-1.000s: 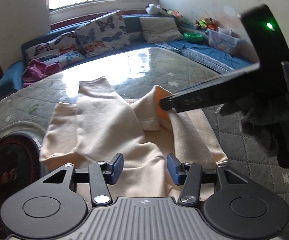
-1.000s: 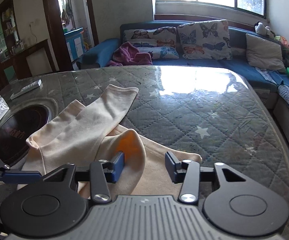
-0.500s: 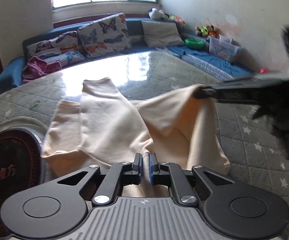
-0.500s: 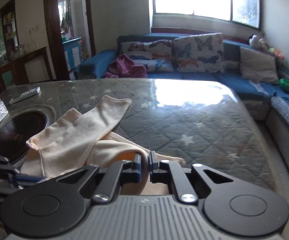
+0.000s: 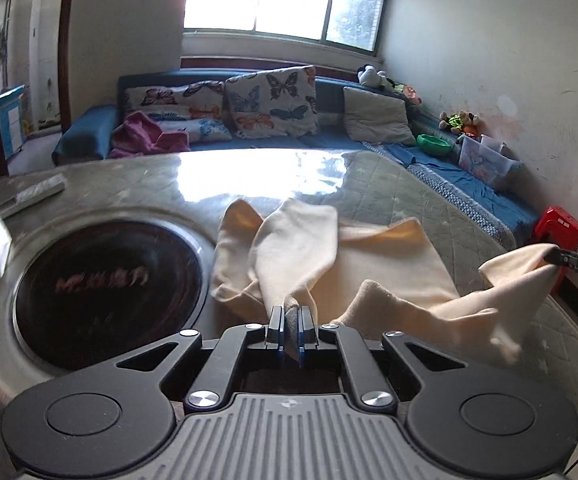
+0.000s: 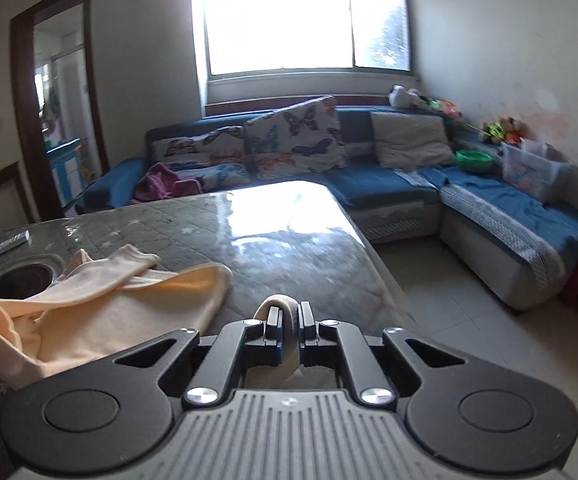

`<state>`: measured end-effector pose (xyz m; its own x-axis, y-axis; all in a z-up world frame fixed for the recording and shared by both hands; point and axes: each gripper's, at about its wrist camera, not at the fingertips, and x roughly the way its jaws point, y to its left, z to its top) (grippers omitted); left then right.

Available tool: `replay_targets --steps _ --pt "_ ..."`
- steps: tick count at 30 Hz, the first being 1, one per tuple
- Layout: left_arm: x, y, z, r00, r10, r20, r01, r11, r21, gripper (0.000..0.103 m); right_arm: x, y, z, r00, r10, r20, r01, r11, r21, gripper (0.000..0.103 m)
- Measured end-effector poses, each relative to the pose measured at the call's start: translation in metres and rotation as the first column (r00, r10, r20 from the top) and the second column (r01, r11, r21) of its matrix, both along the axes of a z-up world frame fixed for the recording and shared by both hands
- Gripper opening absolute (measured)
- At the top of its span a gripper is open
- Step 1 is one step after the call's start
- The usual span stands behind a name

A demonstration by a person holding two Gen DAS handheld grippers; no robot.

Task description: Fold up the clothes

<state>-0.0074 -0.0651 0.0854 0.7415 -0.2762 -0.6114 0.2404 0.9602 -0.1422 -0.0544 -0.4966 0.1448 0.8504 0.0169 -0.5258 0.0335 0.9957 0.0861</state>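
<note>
Quilted table (image 5: 389, 184) | left tongs (image 5: 291, 322), right tongs (image 6: 288, 326) each pinching cream garment (image 5: 369, 264)

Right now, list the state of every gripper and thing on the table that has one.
left gripper: shut on the cream garment's near edge.
right gripper: shut on another bit of the same fabric.
cream garment: near edge lifted, far part lying on the table.
remote: lying flat.

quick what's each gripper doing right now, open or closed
Left gripper: closed, pinching a fold of the cream-coloured soft fabric garment.
Right gripper: closed, pinching another part of the same garment.
</note>
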Motion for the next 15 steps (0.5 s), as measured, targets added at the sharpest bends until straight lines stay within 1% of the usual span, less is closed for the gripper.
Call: replay_targets --steps 1,2,3,4,5,6,7,9,11,13,15 --pt "-0.005 0.003 -0.002 1.000 0.002 -0.011 -0.002 1.000 -0.001 0.007 -0.009 -0.008 -0.008 0.999 -0.034 -0.029 0.035 0.999 0.016 0.007" --pt "-0.009 0.006 -0.004 1.000 -0.001 -0.028 0.001 1.000 0.000 0.007 -0.011 -0.010 -0.012 0.998 -0.044 -0.042 0.045 0.999 0.020 0.008" --pt "-0.010 0.008 -0.008 0.999 -0.005 -0.048 0.005 1.000 0.007 0.007 -0.016 -0.017 -0.023 0.994 -0.067 -0.092 0.069 0.997 0.021 0.010" --pt "-0.012 0.009 -0.011 0.998 -0.009 -0.067 0.010 1.000 0.014 0.007 -0.019 -0.021 -0.029 0.991 -0.076 -0.114 0.079 0.996 0.029 0.013" --pt "-0.013 0.011 -0.015 0.996 -0.013 -0.086 0.015 1.000 0.020 0.008 -0.021 -0.024 -0.033 0.988 -0.082 -0.131 0.088 0.995 0.038 0.019" --pt "-0.014 0.012 -0.018 0.995 -0.017 -0.100 0.020 0.999 0.027 0.009 -0.025 -0.027 -0.036 0.985 -0.085 -0.147 0.092 0.995 0.043 0.020" --pt "-0.014 0.011 -0.016 0.995 -0.022 -0.093 0.025 0.999 0.035 0.009 -0.028 -0.031 -0.039 0.983 -0.088 -0.163 0.096 0.994 0.048 0.021" --pt "-0.013 0.008 -0.013 0.996 -0.032 -0.079 0.036 0.998 0.051 0.010 -0.038 -0.034 -0.041 0.980 -0.080 -0.183 0.091 0.995 0.048 0.028" --pt "-0.012 0.005 -0.009 0.997 -0.041 -0.064 0.045 0.997 0.066 0.018 -0.042 -0.032 -0.036 0.983 -0.075 -0.166 0.081 0.996 0.031 0.035" --pt "-0.008 -0.004 -0.006 0.998 -0.045 -0.036 0.048 0.996 0.078 0.035 -0.039 -0.027 -0.031 0.988 -0.055 -0.147 0.056 0.998 -0.003 0.035" --pt "0.003 -0.017 -0.003 0.998 -0.054 -0.008 0.055 0.994 0.096 0.040 -0.034 -0.017 -0.028 0.990 -0.043 -0.136 0.037 0.998 -0.046 0.039"
